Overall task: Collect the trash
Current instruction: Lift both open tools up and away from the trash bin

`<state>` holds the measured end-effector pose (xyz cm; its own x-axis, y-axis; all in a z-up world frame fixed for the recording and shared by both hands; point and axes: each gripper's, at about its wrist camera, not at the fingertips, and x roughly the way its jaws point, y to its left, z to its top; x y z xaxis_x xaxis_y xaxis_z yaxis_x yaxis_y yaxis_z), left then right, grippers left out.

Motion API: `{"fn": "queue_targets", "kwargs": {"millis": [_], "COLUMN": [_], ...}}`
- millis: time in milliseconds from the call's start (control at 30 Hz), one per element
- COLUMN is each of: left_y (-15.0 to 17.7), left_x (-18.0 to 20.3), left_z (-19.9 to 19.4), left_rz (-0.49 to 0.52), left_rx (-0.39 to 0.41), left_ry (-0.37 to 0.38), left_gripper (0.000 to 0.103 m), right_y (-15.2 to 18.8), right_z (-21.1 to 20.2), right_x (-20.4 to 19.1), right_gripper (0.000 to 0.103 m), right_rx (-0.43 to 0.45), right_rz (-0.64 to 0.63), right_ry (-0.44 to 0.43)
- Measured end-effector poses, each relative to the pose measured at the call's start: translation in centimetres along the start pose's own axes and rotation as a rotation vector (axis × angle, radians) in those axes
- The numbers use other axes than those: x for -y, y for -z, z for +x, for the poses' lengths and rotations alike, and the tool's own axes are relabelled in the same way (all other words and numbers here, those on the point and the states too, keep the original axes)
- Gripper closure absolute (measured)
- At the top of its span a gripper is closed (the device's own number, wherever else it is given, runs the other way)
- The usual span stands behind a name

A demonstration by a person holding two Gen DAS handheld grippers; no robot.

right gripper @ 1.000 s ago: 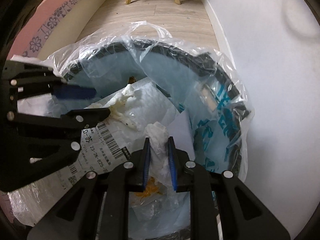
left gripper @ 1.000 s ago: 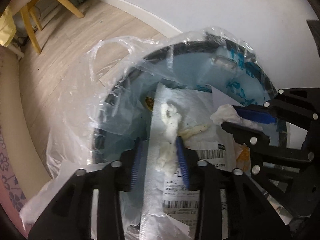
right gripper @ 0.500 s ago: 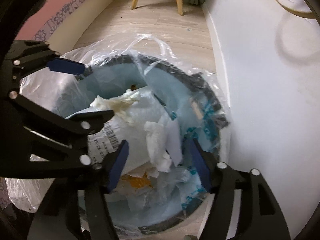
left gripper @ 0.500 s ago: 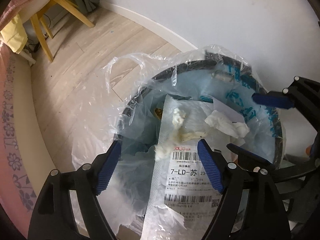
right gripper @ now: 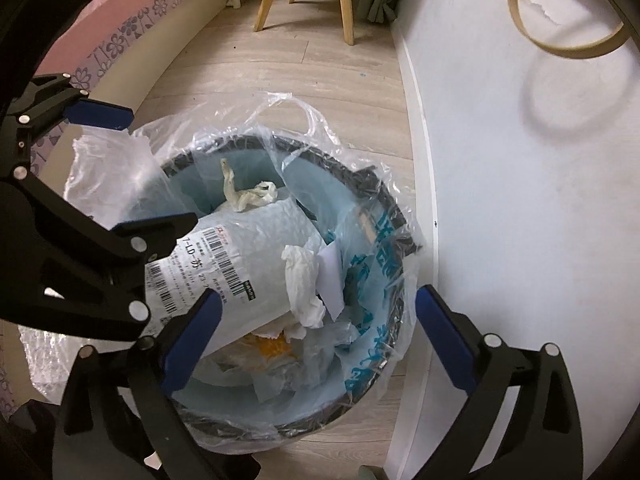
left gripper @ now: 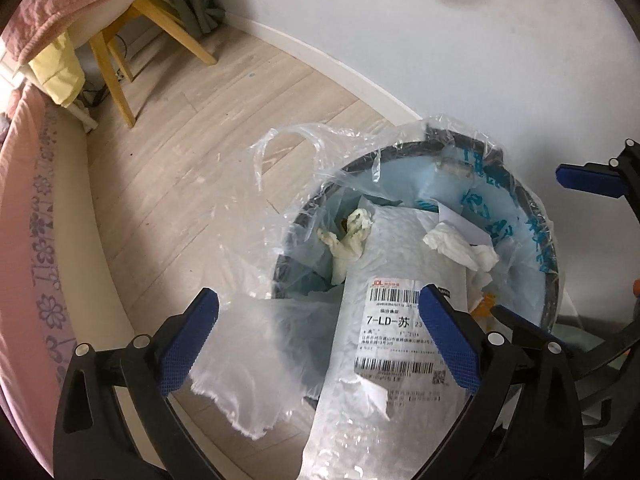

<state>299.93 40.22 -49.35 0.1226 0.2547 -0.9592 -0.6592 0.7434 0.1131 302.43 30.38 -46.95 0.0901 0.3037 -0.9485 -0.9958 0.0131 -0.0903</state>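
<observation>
The trash bin [left gripper: 548, 300] stands against the white wall [right gripper: 520, 200], its clear plastic liner [left gripper: 288, 184] flaring past the dark rim on every side — bare wood floor [left gripper: 180, 168] lies open beyond it toward the yellow-legged chair [left gripper: 116, 80] and the pink floral bedding [right gripper: 100, 40].

The left gripper [left gripper: 320, 344] hangs above the near edge of the bin, looking down into it, its blue-padded jaws spread wide and holding nothing. Between them lies the bubble mailer [left gripper: 392, 340], its barcode label facing up. Ahead of the jaws a twisted tissue [left gripper: 350, 236] rests on the mailer's far end, and a crumpled white tissue [left gripper: 460, 246] lies to the right of it.

The right gripper [right gripper: 316, 336] hovers over the bin's opposite side, jaws likewise released and wide apart — empty. The crumpled tissue sits just ahead of them, inside the bin.
</observation>
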Motion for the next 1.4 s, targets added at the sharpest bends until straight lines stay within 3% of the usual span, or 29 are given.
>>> {"fn": "queue_targets", "kwargs": {"millis": [400,700,933,1400], "left_y": [0.8,0.0,-1.8,-4.9], "left_x": [-0.5,-1.7,-2.6,-6.5], "left_z": [-5.9,-14.5,-22.4,-35.6], "left_rz": [-0.013,-0.059,-0.039,-0.109], "left_rx": [0.015,0.044,0.098,0.238], "left_ry": [0.000,0.013,0.006,-0.058], "left_gripper": [0.006,0.006,0.006,0.006], "right_y": [0.3,-1.5,-3.1,-8.0], "right_z": [-5.1,-12.8,-19.4,-31.6], "right_x": [0.0,0.6,1.2,2.1], "right_gripper": [0.007,0.007,0.007,0.007], "right_rx": [0.039,0.044,0.057,0.177], "right_rz": [0.056,0.109,0.121,0.133], "right_ry": [0.004,0.034,0.065,0.084]}}
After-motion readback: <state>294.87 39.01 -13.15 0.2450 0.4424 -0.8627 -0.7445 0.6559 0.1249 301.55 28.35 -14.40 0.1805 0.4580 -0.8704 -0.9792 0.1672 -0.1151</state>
